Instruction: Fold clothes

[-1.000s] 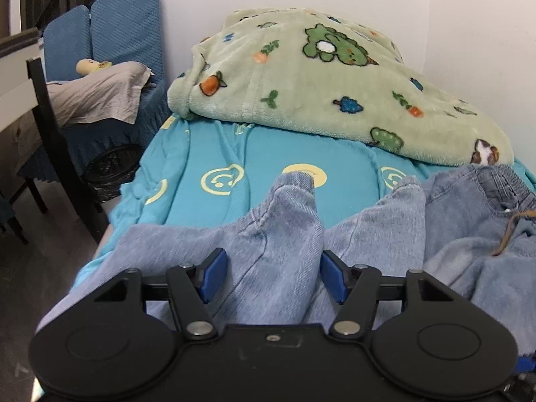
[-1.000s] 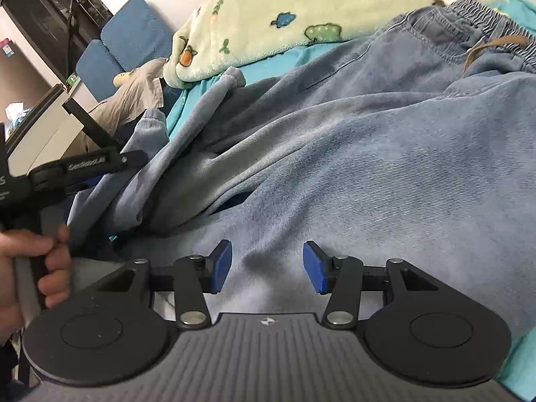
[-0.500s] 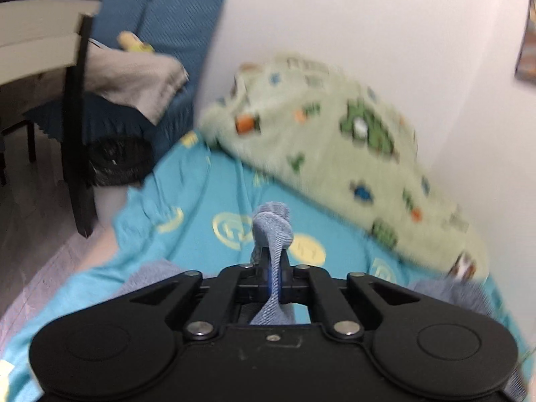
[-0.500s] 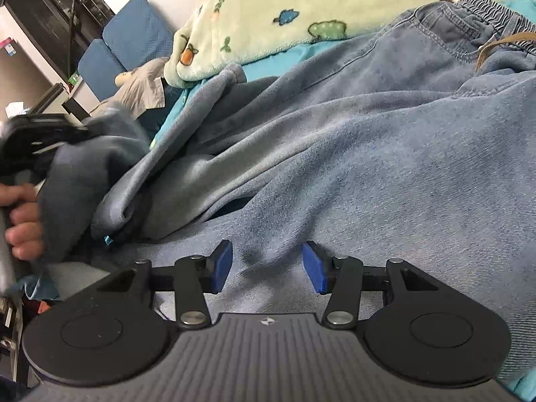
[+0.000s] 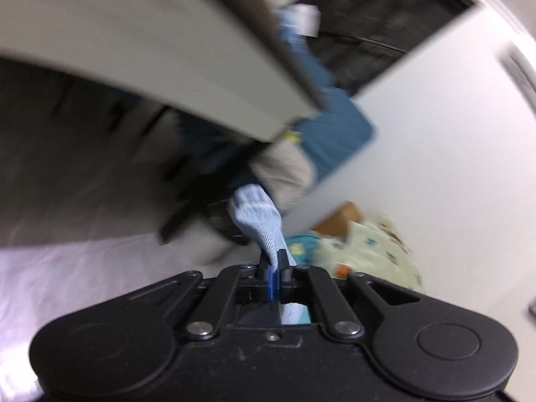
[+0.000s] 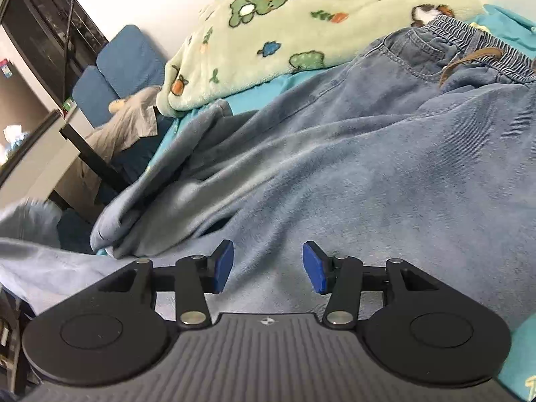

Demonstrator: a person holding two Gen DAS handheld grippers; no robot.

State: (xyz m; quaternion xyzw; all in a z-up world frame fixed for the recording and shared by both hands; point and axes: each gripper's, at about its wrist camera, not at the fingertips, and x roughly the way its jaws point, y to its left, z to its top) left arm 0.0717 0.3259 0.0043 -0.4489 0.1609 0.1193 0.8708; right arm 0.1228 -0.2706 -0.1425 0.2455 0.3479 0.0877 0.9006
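Light blue denim trousers [image 6: 368,154] lie spread over the bed, waistband with a brown drawstring at the far right. My left gripper [image 5: 274,268] is shut on a bunched trouser leg end [image 5: 258,214], lifted and tilted toward the room; the view is blurred. A lifted stretch of that leg shows at the left edge of the right wrist view [image 6: 30,234]. My right gripper [image 6: 266,266] is open, low over the trouser fabric near the bed's front edge, holding nothing.
A green patterned blanket [image 6: 301,23] is heaped at the back of the teal bedsheet [image 6: 254,97]. Blue cushioned chairs [image 6: 124,63] with a beige cloth stand left of the bed, beside a grey desk [image 6: 50,154] with a black leg.
My left gripper closed on the trouser leg end, then lifted and swung it sharply left and up. The right gripper stayed open in place.
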